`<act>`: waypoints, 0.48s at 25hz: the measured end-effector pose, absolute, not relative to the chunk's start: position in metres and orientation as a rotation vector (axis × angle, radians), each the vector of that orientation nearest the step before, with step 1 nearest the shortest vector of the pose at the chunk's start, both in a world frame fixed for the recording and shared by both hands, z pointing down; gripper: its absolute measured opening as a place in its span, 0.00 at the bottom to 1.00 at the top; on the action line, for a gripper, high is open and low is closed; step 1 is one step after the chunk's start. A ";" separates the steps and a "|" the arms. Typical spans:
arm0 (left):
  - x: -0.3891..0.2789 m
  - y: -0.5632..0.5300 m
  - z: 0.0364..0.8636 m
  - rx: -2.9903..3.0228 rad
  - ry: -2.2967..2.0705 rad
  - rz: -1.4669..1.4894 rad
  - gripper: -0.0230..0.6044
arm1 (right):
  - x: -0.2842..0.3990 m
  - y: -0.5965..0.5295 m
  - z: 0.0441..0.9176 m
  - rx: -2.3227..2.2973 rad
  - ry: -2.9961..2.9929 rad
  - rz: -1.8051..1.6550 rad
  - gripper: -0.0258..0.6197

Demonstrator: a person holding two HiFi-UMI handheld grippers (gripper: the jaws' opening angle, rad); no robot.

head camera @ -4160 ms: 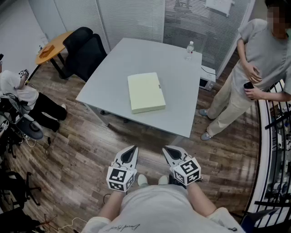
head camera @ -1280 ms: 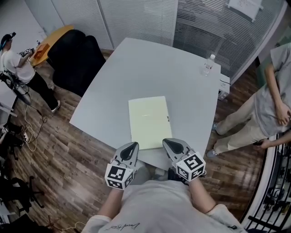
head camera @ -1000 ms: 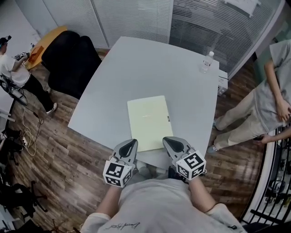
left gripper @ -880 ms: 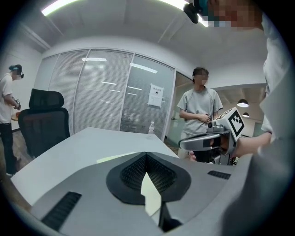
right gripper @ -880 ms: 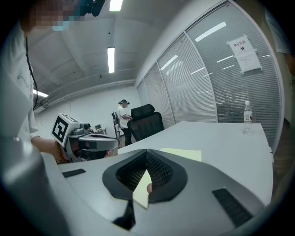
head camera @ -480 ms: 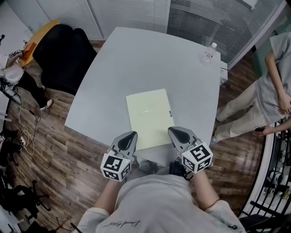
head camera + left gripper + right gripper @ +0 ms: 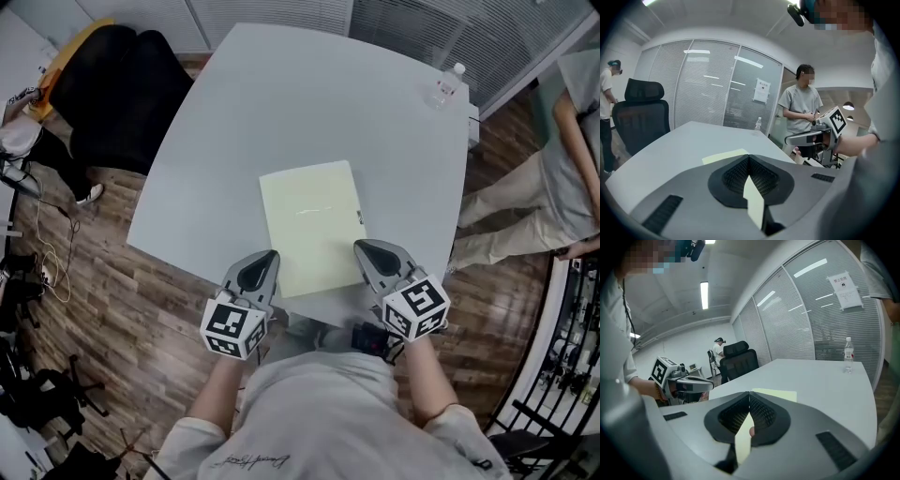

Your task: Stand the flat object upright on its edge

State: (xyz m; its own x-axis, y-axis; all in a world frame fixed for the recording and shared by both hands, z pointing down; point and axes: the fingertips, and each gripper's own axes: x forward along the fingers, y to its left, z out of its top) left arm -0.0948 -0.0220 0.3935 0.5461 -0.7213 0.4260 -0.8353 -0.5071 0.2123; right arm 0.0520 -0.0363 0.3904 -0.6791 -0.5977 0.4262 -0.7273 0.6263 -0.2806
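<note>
The pale grey desk (image 7: 281, 103) carries the task's thing, a pale yellow flat object (image 7: 314, 225), which lies face-down-flat toward the near edge with its long sides running away from the person. The left tool (image 7: 261, 267) hangs just beside its near left corner and the right tool (image 7: 372, 255) just beside its near right corner. Both have their jaws pressed together on nothing, and neither clearly touches it. To do this step well, I would judge that one tool should open and pinch a long side, or slip a closed tip under it, while the other is set against the opposite side as a stop. On a smooth top the object looks likely to slide rather than pivot. Once it is up on its edge, release slowly and keep a tool near, since something this thin will tip easily. A clear water bottle (image 7: 450, 82) stands well apart at the far right corner, its label unreadable. A paper notice (image 7: 843, 284) hangs on the glass wall, its print too small to read. A small dark mark (image 7: 361, 217) on the object's right side cannot be made out either.
</note>
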 end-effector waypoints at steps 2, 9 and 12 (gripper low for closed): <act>-0.095 -0.025 0.397 2.378 -1.271 0.391 0.06 | 0.052 -0.040 0.394 1.068 -2.550 0.631 0.08; -0.098 -0.032 0.409 2.337 -1.278 0.405 0.06 | 0.058 -0.050 0.405 1.070 -2.514 0.648 0.08; -0.100 -0.034 0.416 2.317 -1.278 0.418 0.05 | 0.061 -0.054 0.412 1.070 -2.492 0.661 0.08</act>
State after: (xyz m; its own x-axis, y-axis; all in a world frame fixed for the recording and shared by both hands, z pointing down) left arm -0.1001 -0.0336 0.4164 0.5228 -0.7123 0.4683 -0.8514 -0.4638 0.2449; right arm 0.0611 -0.0536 0.4117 -0.6544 -0.5825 0.4821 -0.7449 0.6062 -0.2786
